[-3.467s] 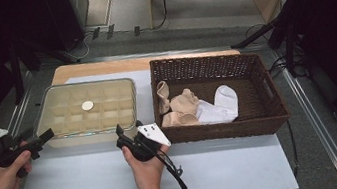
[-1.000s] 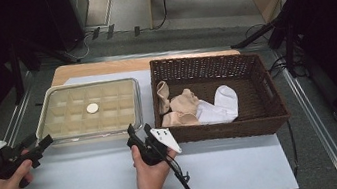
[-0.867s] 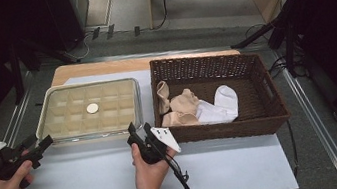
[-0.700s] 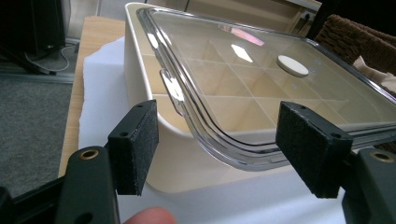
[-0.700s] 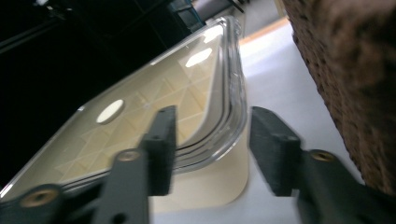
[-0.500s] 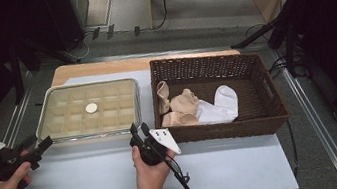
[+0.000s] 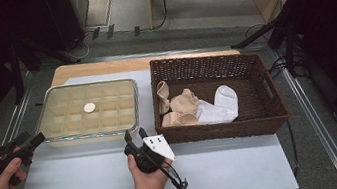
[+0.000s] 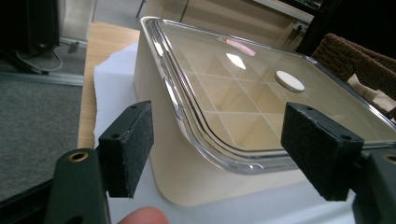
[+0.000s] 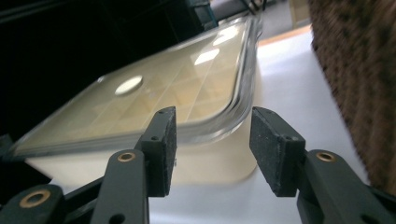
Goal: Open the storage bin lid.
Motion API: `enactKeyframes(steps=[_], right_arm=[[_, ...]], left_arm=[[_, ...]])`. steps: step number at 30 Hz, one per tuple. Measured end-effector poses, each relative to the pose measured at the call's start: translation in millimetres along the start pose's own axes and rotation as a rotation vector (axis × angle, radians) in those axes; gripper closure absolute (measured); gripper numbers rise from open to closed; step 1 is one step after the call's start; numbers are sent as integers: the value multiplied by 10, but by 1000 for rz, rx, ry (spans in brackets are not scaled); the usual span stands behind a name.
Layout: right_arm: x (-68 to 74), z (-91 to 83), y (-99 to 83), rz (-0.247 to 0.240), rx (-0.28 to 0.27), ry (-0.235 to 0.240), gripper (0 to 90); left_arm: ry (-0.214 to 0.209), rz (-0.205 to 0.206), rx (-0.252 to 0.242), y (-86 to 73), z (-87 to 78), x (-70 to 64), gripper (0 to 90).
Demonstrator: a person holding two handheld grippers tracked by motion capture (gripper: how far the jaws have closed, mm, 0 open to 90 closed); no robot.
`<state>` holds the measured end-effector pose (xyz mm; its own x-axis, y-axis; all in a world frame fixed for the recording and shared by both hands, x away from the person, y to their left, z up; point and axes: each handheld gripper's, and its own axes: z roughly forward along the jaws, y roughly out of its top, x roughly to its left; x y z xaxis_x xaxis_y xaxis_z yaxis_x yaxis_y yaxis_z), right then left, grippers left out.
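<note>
The cream divided box [image 7: 86, 113] sits under its clear lid [image 8: 261, 98], just left of the wicker basket [image 7: 222, 127] that holds the socks [image 7: 199, 107]. Both grippers are released and gripping nothing. The left gripper [image 7: 29, 142] lines up with the box's near left corner and the right gripper [image 7: 135, 136] with its near right corner, probably so each can catch the lid's rim and lift it evenly.

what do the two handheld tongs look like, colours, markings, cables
Both tongs are black. The left tongs carry a grey three-cornered plate at the rear; the right tongs carry a white-grey one with small dark dots, and a black cable trails from them toward the table's near edge. Up close, each jaw ends in a rectangular black foam-like pad on a dark arm with brass-coloured rivets. No sleeves show on the forearms.
</note>
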<state>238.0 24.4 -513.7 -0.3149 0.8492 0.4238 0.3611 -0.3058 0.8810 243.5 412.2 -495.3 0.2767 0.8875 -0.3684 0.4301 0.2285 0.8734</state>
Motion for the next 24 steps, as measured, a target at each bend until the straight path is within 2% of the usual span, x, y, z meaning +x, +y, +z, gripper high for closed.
enactKeyframes(steps=[4, 6, 10, 12, 15, 18, 24], right_arm=[[-26, 87, 82, 0, -2, -5, 494], [-38, 157, 92, 8, 12, -28, 500], [-11, 183, 72, -4, 10, -21, 481], [-1, 210, 45, 6, 29, -20, 469], [14, 222, 31, 8, 26, -19, 477], [-6, 225, 51, 5, 27, -18, 518], [-24, 218, 80, 6, 25, 2, 534]], left_arm=[[-3, 31, 24, 29, 114, 1, 198], [-20, 16, 33, 41, 175, 3, 148], [-36, -1, 63, 62, 265, 5, 142], [-34, 5, 77, 65, 289, -5, 152], [-22, 17, 80, 76, 289, -31, 191], [-14, 24, 63, 94, 268, -26, 243], [-5, 50, 58, 114, 231, -30, 265]])
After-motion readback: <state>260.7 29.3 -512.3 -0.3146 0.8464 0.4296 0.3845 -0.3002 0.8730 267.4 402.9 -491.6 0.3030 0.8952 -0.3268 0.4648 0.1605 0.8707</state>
